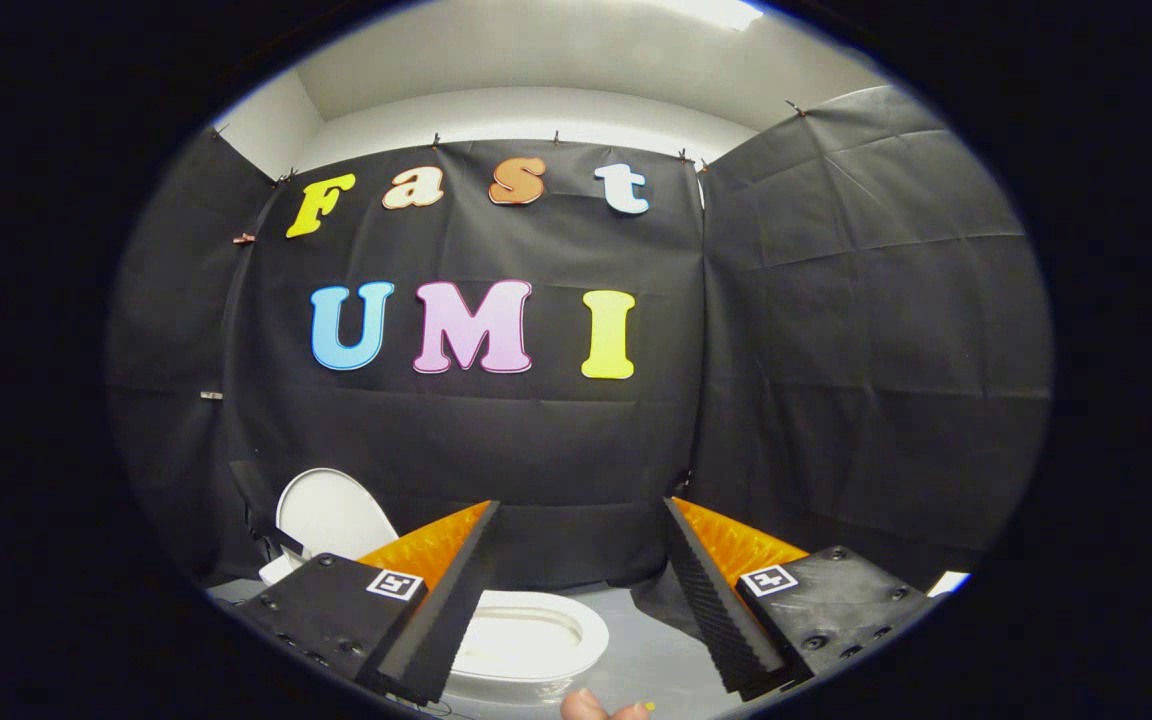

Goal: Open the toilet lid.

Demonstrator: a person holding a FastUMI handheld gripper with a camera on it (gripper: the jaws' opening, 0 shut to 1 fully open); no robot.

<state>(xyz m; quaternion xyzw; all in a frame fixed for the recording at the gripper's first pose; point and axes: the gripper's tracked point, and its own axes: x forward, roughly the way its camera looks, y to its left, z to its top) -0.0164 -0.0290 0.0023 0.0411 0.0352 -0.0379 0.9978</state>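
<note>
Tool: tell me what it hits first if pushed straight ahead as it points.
Probably the black cloth wall. The open tool holds nothing and aims above the toilet bowl; the raised lid lies left of that line. Depth is unclear.

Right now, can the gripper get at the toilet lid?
Probably yes. The gripper is open and holds nothing; the lid already stands upright, beyond the left finger, with nothing in the way.

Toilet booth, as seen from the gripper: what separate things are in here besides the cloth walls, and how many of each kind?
Toilet bowl with seat: 1
Toilet lid, raised upright behind the bowl: 1
Gripper, fingers wide apart and holding nothing, the bowl beyond them: 1
Person's fingertips between the gripper's fingers, nearest the camera: 2
Total: 5
</note>
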